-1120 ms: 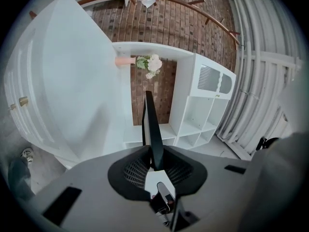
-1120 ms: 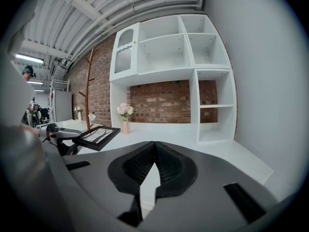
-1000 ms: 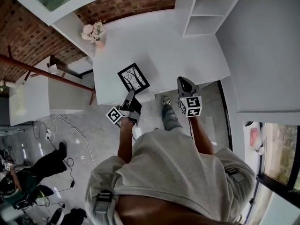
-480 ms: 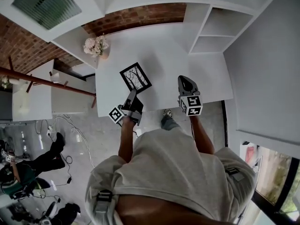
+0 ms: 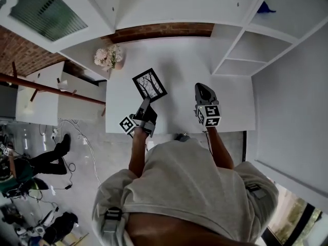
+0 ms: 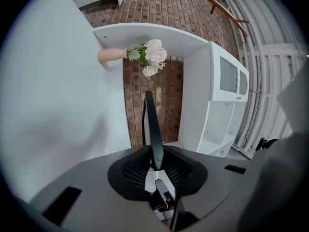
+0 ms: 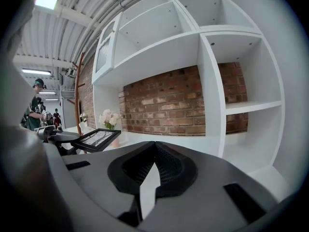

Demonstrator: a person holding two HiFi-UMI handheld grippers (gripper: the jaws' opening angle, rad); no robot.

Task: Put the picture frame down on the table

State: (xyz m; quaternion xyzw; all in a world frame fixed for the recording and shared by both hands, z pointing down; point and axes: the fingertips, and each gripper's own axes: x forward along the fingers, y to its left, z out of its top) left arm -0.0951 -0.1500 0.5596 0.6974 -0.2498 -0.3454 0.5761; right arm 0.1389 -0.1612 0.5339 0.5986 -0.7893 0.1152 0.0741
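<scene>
The picture frame [image 5: 149, 84] is black with a drawing of bare trees. In the head view it hangs over the left part of the white table [image 5: 179, 60]. My left gripper [image 5: 145, 101] is shut on its near edge. In the left gripper view the frame [image 6: 150, 124] stands edge-on, clamped between the jaws of the left gripper [image 6: 154, 164]. The right gripper view shows the frame [image 7: 99, 138] held roughly level above the tabletop. My right gripper [image 5: 204, 90] hovers over the table's near right part, shut and empty, with the jaws of the right gripper [image 7: 154, 146] touching at their tips.
A vase of pale flowers [image 5: 108, 57] stands at the table's far left corner. A white shelf unit [image 5: 256, 50] rises at the right, and a brick wall [image 5: 159, 32] lies behind the table. A person [image 5: 31, 163] is on the floor at the left.
The view has moved forward: the table now lies under both grippers instead of ahead of them. The left gripper still holds the frame; the right stays shut.
</scene>
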